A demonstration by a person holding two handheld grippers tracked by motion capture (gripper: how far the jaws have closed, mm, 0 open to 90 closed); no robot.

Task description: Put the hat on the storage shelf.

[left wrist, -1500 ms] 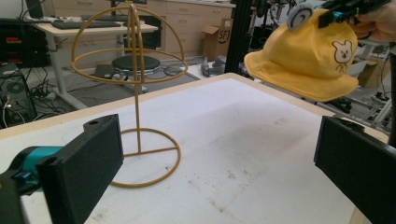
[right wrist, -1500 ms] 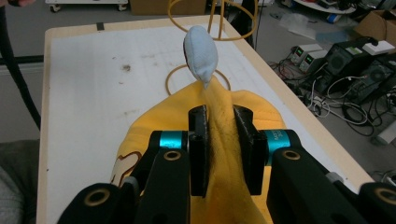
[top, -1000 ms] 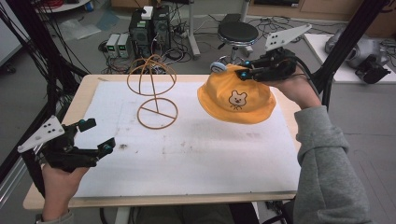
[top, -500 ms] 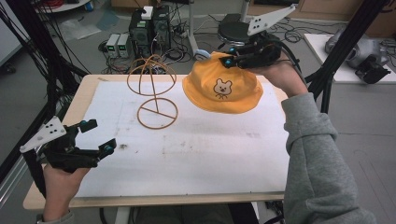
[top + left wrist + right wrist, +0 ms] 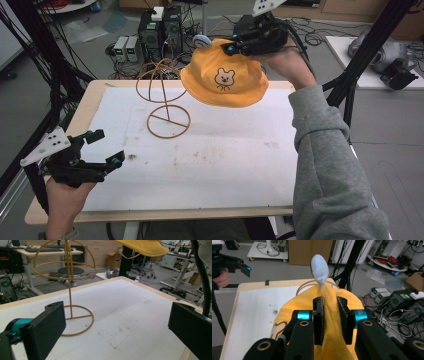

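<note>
With our right hand-held gripper (image 5: 235, 47) clamped on the hat (image 5: 222, 80), we have lifted it toward the stand (image 5: 167, 102), left hand-held gripper (image 5: 107, 147) apart.

Yellow bucket hat (image 5: 222, 80): bear face on front, pale blue ear at crown, held in the air beside the stand's dome. Wire hat stand (image 5: 164, 100): tan, upright on white tabletop (image 5: 225, 150), ring base, bare.

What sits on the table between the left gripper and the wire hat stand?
Nothing: in the high view, bare white mat separates the left gripper from the wire stand.
</note>
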